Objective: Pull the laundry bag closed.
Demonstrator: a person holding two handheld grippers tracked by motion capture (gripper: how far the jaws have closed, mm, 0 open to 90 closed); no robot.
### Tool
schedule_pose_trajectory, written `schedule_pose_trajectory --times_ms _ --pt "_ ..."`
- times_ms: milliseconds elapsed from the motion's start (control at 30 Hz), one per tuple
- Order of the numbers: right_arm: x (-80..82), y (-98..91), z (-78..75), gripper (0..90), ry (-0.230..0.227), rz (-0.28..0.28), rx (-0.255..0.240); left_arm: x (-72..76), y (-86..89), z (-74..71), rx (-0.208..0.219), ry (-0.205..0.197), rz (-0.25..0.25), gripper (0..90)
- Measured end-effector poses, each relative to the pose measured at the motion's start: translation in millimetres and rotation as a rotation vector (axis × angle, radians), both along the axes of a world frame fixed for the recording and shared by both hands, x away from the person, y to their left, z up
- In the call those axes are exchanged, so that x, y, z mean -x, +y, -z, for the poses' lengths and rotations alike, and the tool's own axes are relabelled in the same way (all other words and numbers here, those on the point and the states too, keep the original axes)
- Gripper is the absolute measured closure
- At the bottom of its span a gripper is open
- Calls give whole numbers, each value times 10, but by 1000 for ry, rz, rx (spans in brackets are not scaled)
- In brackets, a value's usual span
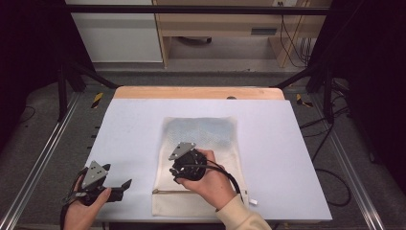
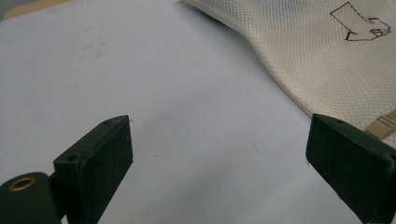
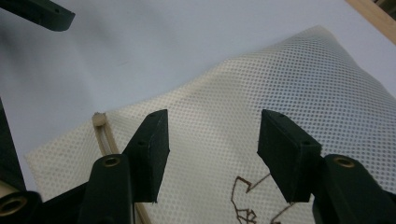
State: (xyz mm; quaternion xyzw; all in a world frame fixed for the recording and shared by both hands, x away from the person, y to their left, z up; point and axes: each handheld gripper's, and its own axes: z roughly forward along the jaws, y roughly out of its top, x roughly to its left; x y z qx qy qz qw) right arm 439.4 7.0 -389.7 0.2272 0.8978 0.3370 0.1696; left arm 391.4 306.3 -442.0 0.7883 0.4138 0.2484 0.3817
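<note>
Right gripper view reveals mesh bag (image 3: 261, 93) stitching.

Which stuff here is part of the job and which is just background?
In play:
- mesh laundry bag, flat on the table
- its zipper along the near edge
- right gripper, jaws open above the bag
- left gripper, jaws open over the bare table beside the bag

Just there:
- white table
- wooden furniture behind
- floor cables

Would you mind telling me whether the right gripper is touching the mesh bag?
Apart: the right gripper view shows the right gripper above the mesh bag, jaws holding nothing.
</note>
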Motion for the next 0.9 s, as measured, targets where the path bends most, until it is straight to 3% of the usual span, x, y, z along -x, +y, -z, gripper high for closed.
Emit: schedule_pose_trajectory --times_ms 67,267,600,900 --pt "16 40 73 453 10 -18 -43 -16 7 2 18 10 -3 71" --pt "79 63 169 451 25 -58 -29 -18 -72 18 19 46 31 77" --pt "119 170 296 414 32 -87 -2 -10 -104 -4 14 21 52 75" --pt "146 227 340 528 40 -129 -2 -22 -88 10 16 58 41 79"
